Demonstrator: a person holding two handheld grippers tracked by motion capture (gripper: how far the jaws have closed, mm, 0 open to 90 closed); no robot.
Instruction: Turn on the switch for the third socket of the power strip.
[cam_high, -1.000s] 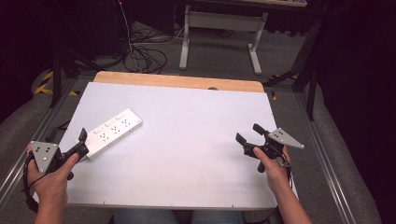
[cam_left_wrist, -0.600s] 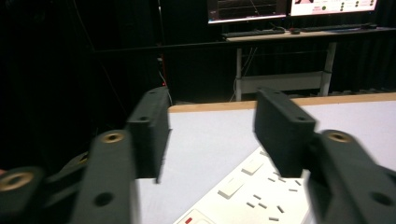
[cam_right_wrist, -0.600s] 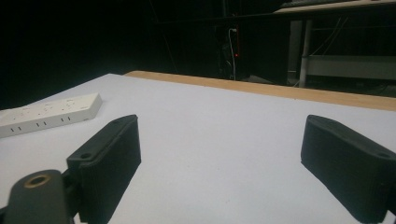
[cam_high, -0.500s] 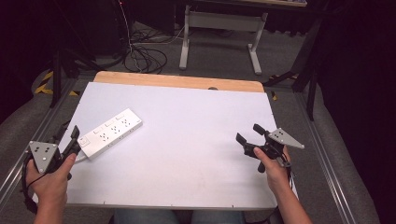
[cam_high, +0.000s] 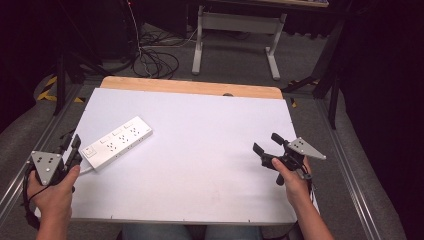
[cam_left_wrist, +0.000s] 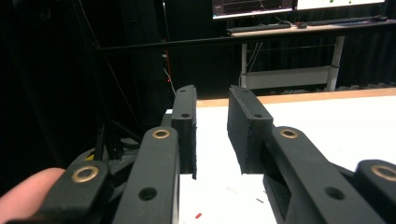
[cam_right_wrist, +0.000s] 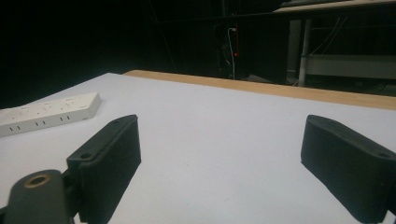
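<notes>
White power strip (cam_high: 116, 141) just beyond left gripper (cam_high: 74, 151), jaws closing, nothing between; right gripper (cam_high: 266, 146) level, jaws wide apart.

The black two-jaw left gripper (cam_high: 74, 149), gripped in the left hand (cam_high: 52, 192), has just been closing on nothing, a narrow gap remaining, while the black right gripper (cam_high: 266, 144) hovers wide open.

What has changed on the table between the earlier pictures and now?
The left gripper has just been closing its jaws; a narrow gap remains, with nothing between them. The power strip, the right gripper with its jaws wide open, and both hands stayed in place.
</notes>
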